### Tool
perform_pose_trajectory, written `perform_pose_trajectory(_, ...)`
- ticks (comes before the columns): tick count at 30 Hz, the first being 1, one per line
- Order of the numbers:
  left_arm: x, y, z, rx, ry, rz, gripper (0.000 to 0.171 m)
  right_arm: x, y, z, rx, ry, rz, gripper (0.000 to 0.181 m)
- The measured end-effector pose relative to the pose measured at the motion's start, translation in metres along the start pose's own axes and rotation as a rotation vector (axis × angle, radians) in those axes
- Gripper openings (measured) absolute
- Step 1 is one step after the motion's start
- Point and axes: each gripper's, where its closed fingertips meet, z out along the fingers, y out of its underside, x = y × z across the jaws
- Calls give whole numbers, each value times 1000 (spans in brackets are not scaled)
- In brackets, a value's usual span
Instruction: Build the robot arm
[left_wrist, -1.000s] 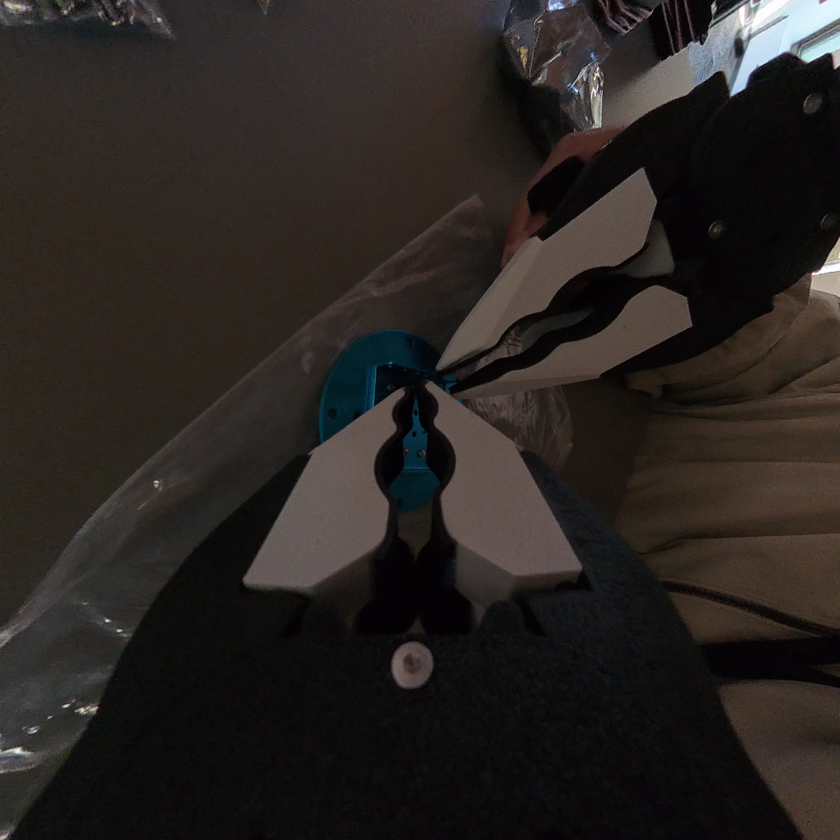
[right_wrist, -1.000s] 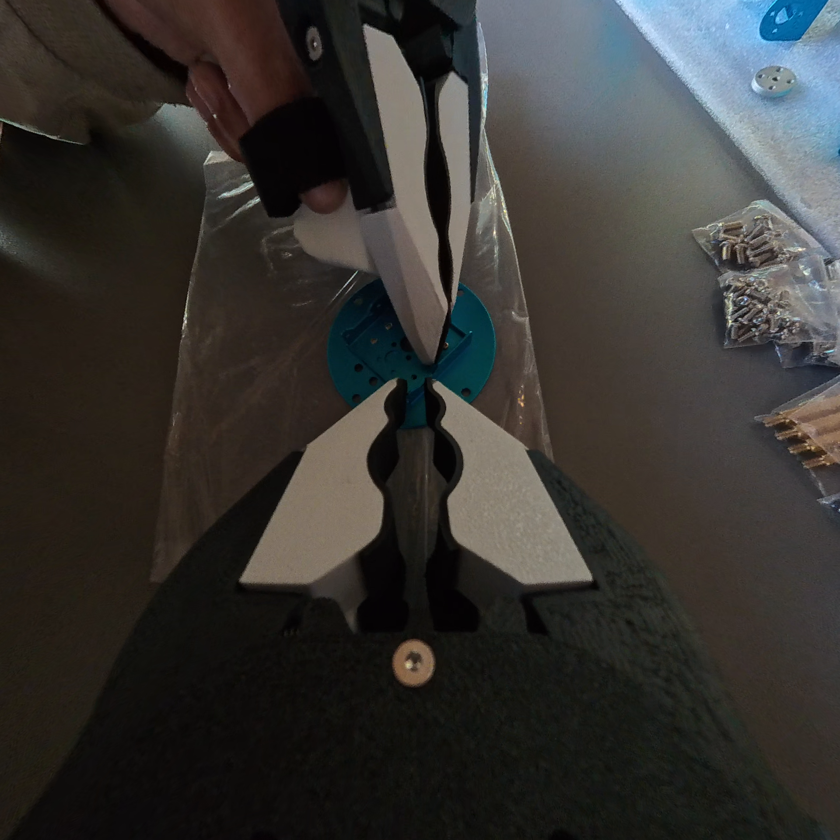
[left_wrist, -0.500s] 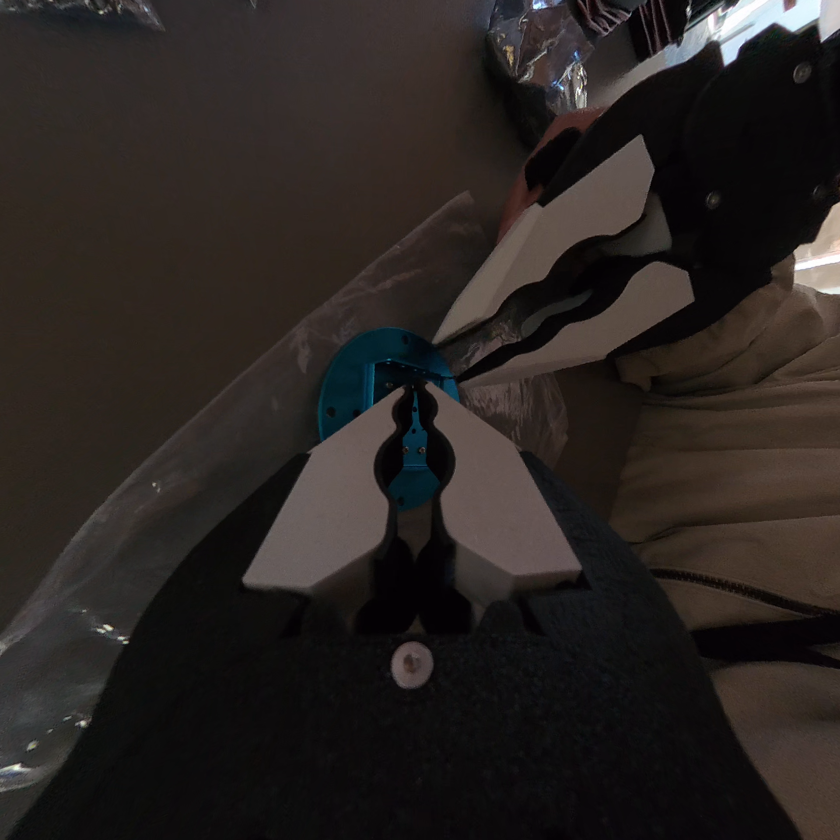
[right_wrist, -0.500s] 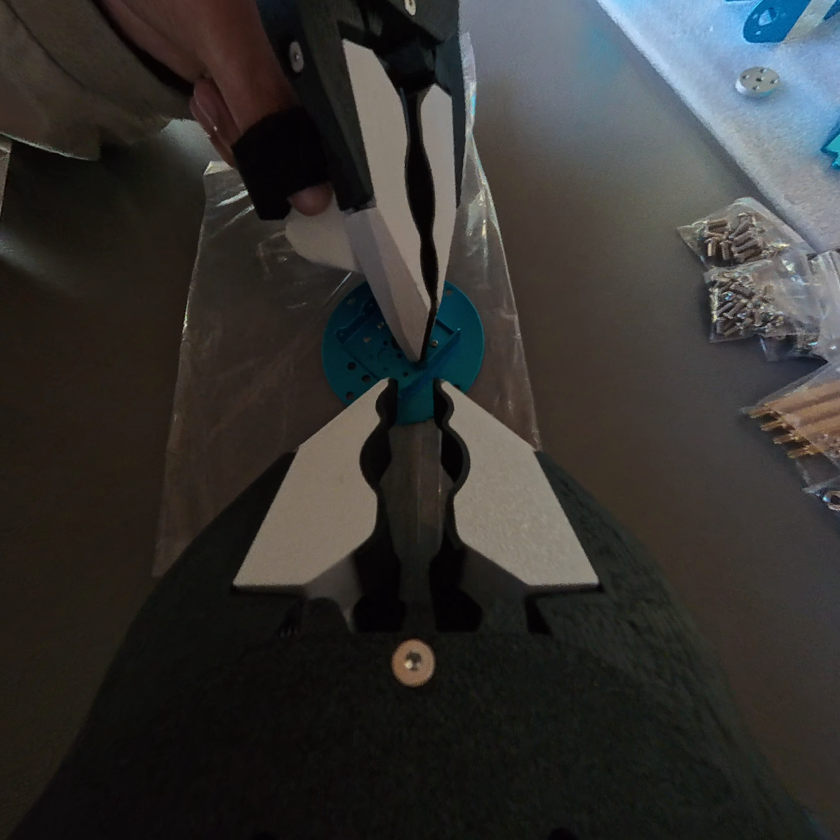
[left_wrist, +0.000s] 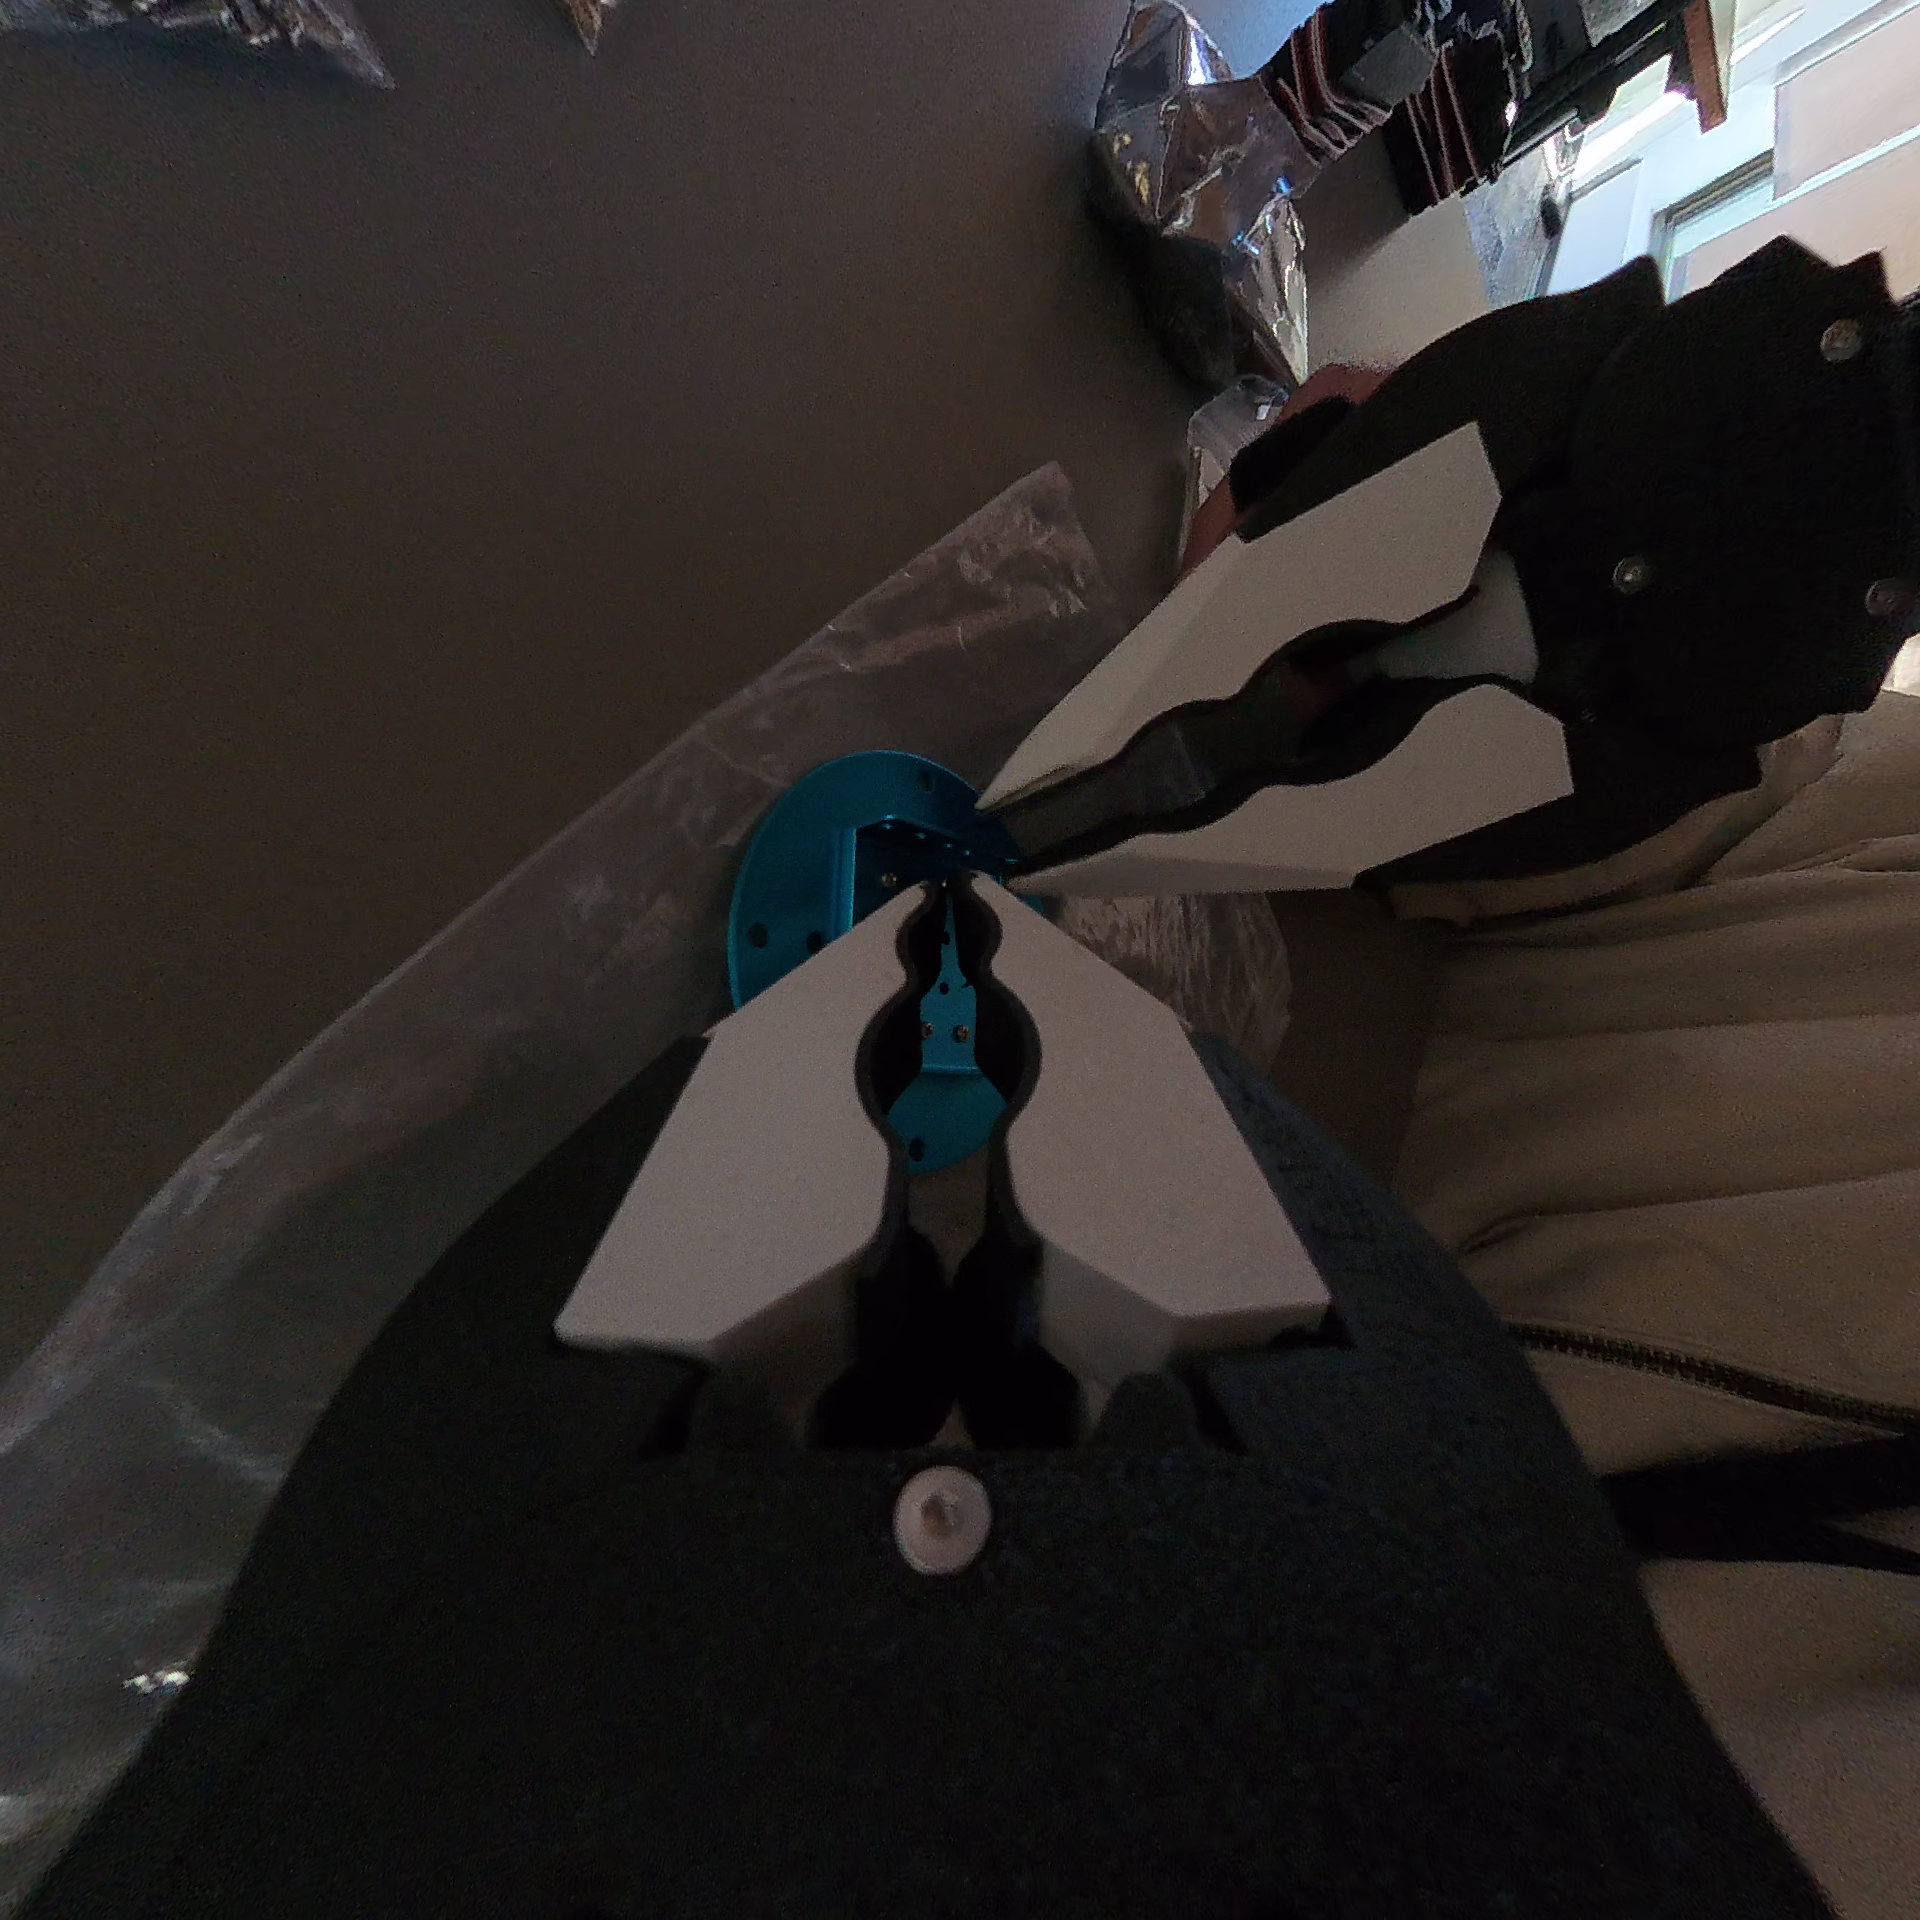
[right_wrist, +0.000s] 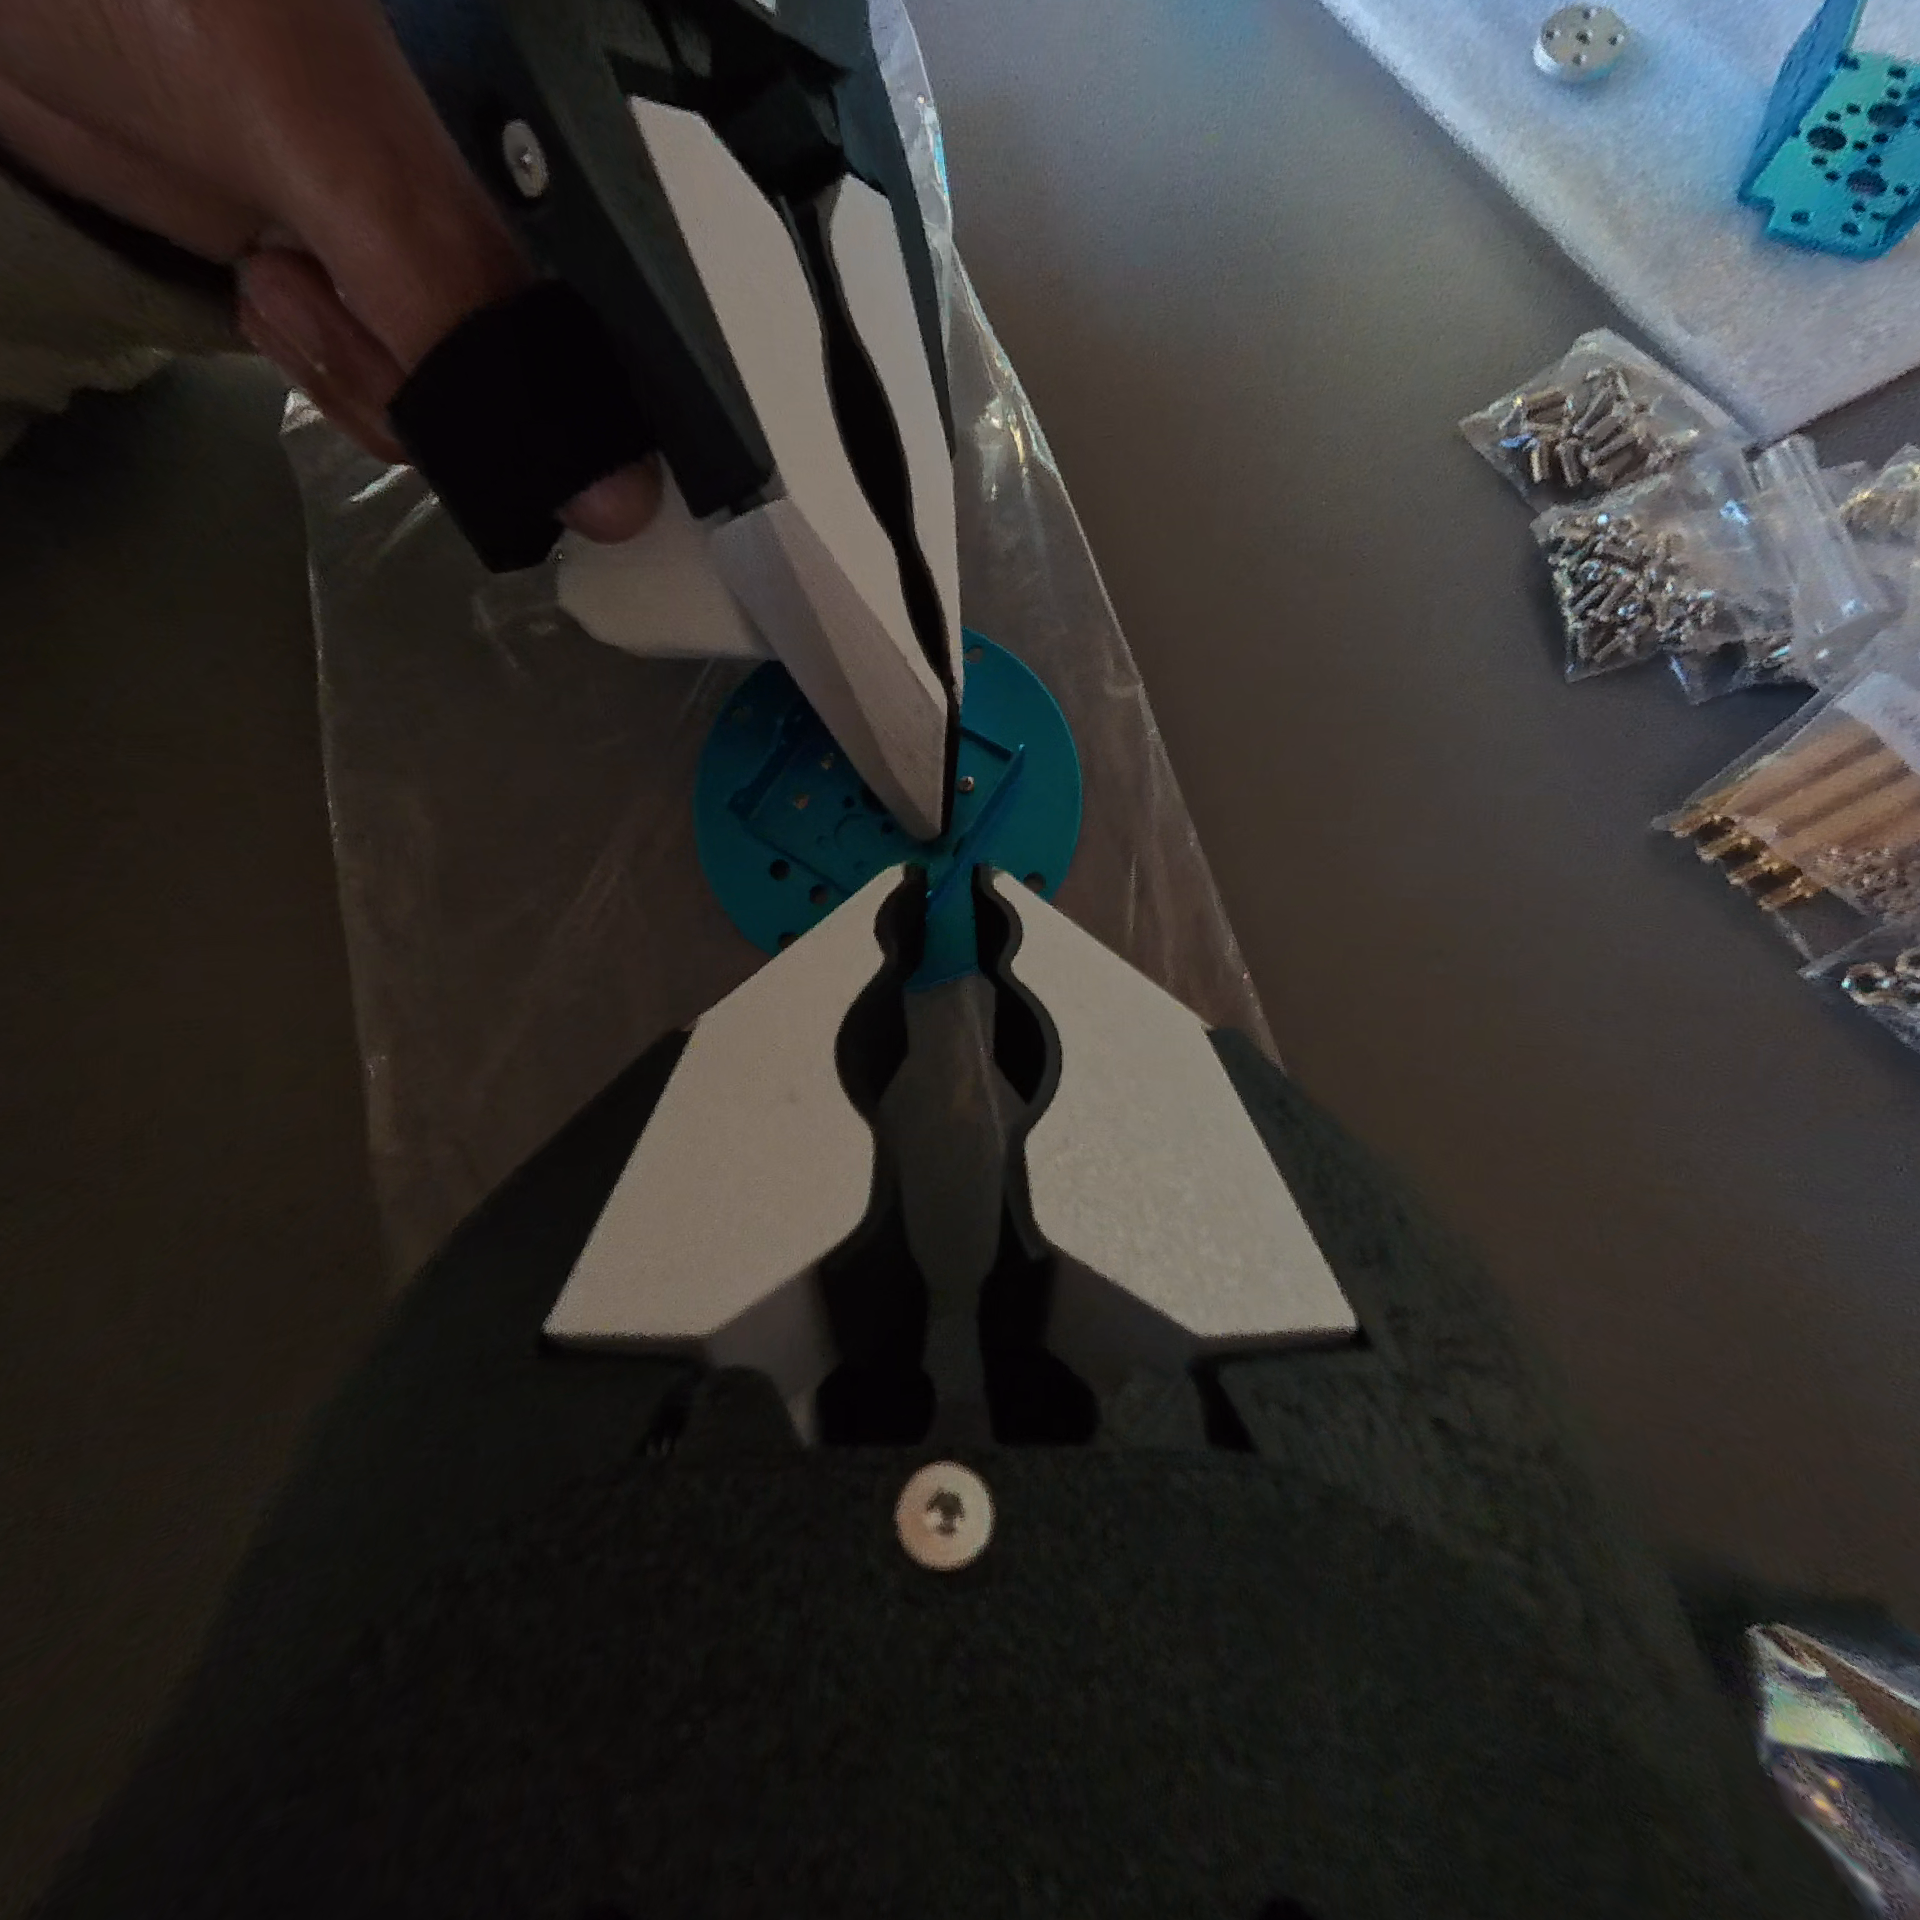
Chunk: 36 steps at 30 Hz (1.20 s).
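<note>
One clear plastic bag (right_wrist: 436, 831) lies on the table (right_wrist: 1403, 644) – inside it, at frame centre, one blue round plate (right_wrist: 1023, 795). Left gripper (left_wrist: 951, 888) and right gripper (right_wrist: 948, 881) both have jaws clenched on the bag; two screw bags (right_wrist: 1600, 520) lie upper right.

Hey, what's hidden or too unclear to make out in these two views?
- Blue disc part: both views, near half behind gripper fingers.
- Clear plastic bag: left wrist view, cut by left edge.
- Screw packets: right wrist view, too small to count.
- Shiny packet: right wrist view, blurred, cut by edge.
</note>
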Motion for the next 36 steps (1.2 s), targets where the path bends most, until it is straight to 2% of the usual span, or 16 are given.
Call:
perform_pose_trajectory(3, 0, 0, 0, 3, 7, -5, 0, -7, 4, 6, -35, -30, 37, 14)
perform_pose_trajectory(8, 3, -1, 2, 4, 29, -15, 0, 4, 3, 4, -25, 15, 83, 0)
perform_pose_trajectory(13, 6, -3, 0, 15, 26, -12, 0, 3, 0, 1, -7, -24, 137, 0)
perform_pose_trajectory(23, 8, -11, -8, 66, 62, -74, 0, 7, -10, -3, 54, 18, 97, 0)
perform_pose_trajectory(31, 14, -13, -10, 70, 63, -67, 14, 7, -10, -3, 54, 16, 91, 0)
perform_pose_trajectory(36, 15, -17, -17, 91, 61, -72, 17, 7, -12, -5, 61, 17, 85, 0)
